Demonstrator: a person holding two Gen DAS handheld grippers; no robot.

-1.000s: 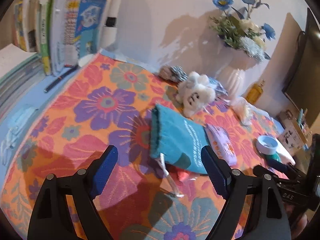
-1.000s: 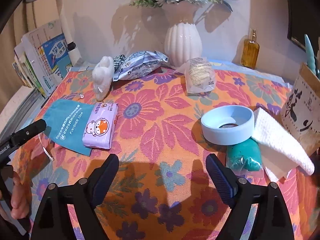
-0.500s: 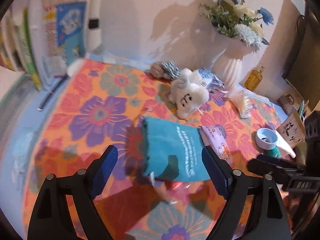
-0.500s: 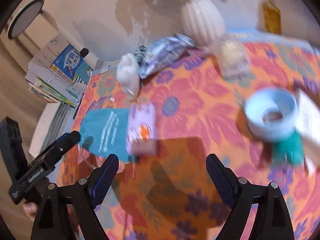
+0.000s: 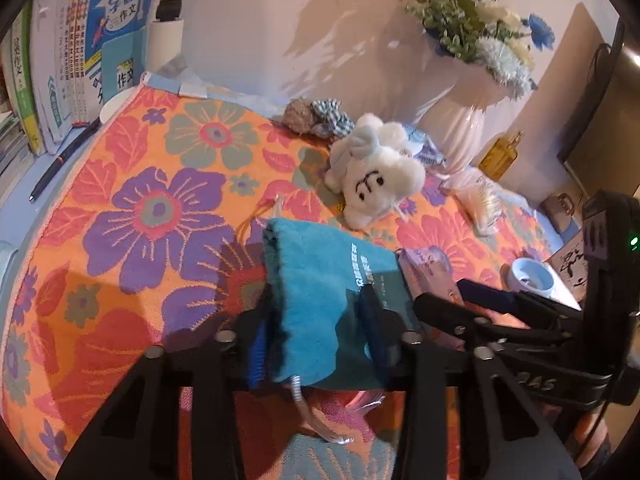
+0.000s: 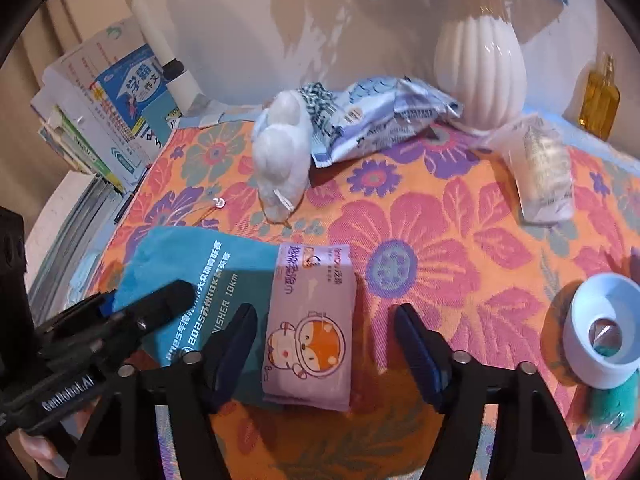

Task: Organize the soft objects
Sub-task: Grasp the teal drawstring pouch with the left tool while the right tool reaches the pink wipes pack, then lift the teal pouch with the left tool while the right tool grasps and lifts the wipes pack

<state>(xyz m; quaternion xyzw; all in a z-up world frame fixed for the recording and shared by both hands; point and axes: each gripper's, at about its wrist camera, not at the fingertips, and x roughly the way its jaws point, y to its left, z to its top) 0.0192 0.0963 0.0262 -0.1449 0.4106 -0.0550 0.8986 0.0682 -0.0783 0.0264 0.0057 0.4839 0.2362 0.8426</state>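
Two grips: both just starting.
Left hand-held gripper (image 5: 318, 344): my jaws closing on teal pouch (image 5: 320, 292), bunching it on the bench.
Right hand-held gripper (image 6: 326, 350): closing astride lilac tissue pack (image 6: 310, 328), not yet pinching.
Left over: plush toy (image 5: 372, 172), everything unsorted.

Teal pouch (image 5: 320, 292) lies flat, touching pink tissue pack (image 6: 310, 330).

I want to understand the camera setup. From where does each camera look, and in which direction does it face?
Left wrist: sits on the left gripper, looking forward and down over the floral cloth to the wall; its jaws are closing around the teal pouch.
Right wrist: sits on the right gripper, looking down at the same cloth; its jaws are closing with the pink tissue pack between them, and fingers show at lower left.
Shared: pouch, tissue pack, white plush toy, white vase; each view shows the other gripper.
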